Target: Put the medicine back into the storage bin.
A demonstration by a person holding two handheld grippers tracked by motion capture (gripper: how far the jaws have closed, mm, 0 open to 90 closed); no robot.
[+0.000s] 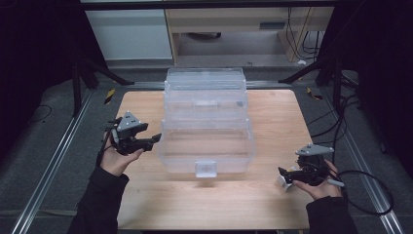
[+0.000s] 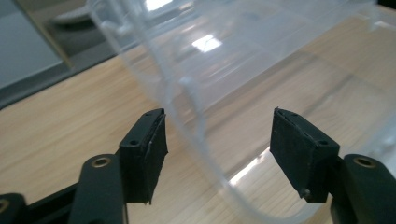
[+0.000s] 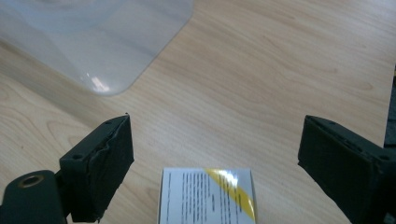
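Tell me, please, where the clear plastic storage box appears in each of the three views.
High view: the clear plastic storage box stands mid-table, between both hands.
Left gripper view: its rounded corner runs up between the open left claw pads.
Right gripper view: one rounded corner sits top left, beyond the small white printed carton.
Shared landmark: the light wooden table.
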